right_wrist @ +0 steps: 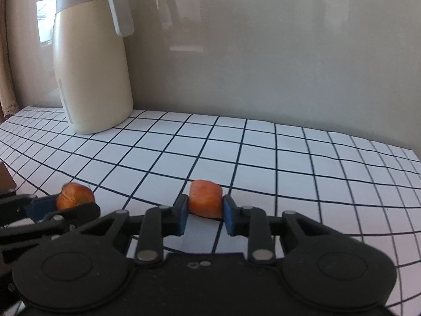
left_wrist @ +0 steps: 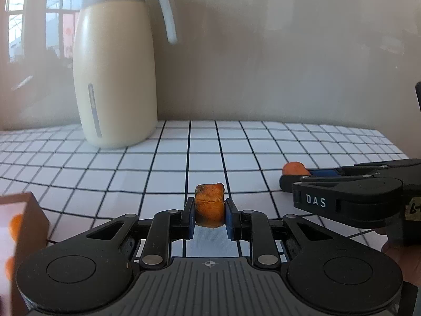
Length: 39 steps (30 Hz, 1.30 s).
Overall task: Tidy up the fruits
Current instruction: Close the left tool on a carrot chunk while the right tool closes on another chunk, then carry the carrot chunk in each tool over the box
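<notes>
My left tool [left_wrist: 209, 214] is clenched on an orange fruit piece [left_wrist: 209, 208]: both blue pads press its flanks, and the piece sits dead centre between them, its dark-smudged top poking out at twelve o'clock above the fingertips. My right tool [right_wrist: 205, 208] grips a second orange piece [right_wrist: 205, 198] the same way, pads tight on both sides, the chunk rising just above them.

From the left wrist, the right tool lies at about three o'clock, its fruit showing at the tip. From the right wrist, the left tool comes in at nine o'clock with its own piece at the tip. The two fruits are near each other but apart.

Both pieces are just over the white tabletop [left_wrist: 263, 144] with its black grid; I cannot tell whether they touch it. A cream jug [left_wrist: 113, 79] with a grey handle stands at eleven o'clock against the wall. A brown box [left_wrist: 23, 237] sits at eight o'clock of the left tool, with orange blurs on its near face.
</notes>
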{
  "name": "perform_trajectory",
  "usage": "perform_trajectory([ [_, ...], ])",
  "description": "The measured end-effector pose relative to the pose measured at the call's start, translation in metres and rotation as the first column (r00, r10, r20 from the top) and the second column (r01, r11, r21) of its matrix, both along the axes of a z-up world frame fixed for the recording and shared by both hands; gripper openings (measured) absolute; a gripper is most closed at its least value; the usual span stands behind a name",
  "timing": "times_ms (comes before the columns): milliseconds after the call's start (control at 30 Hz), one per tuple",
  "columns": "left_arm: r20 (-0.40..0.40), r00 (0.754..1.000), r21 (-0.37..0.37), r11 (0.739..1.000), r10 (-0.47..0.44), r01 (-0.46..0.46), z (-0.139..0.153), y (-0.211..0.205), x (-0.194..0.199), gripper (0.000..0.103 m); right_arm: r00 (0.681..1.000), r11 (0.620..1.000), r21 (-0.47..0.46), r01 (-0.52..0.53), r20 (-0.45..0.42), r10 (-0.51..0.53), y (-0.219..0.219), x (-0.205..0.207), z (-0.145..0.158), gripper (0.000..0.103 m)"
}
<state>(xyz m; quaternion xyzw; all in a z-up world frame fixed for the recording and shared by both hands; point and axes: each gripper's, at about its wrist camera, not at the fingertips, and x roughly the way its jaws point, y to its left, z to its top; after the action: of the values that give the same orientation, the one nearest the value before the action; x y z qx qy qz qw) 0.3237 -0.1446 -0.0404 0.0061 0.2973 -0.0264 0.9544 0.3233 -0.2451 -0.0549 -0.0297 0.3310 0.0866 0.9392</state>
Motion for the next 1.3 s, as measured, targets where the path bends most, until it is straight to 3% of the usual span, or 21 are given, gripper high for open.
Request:
perform_trajectory([
  [300,0.050,0.999,0.011,1.000,-0.013,0.012,0.020,0.009,-0.038,0.022,0.998,0.999,0.033,0.040,0.049,-0.041,0.000,-0.045,0.036,0.019],
  [700,0.119,0.993,0.030,0.999,-0.024,0.021,0.049,0.030,-0.123,0.022,0.996,0.997,0.051,0.051,0.073,-0.054,0.017,-0.143,0.059,0.019],
  [1300,0.188,0.978,0.077,0.992,0.086,-0.102,0.078,0.112,-0.247,0.022,0.981,0.989,0.055,-0.140,0.141,0.131,0.102,-0.242,0.093,0.019],
])
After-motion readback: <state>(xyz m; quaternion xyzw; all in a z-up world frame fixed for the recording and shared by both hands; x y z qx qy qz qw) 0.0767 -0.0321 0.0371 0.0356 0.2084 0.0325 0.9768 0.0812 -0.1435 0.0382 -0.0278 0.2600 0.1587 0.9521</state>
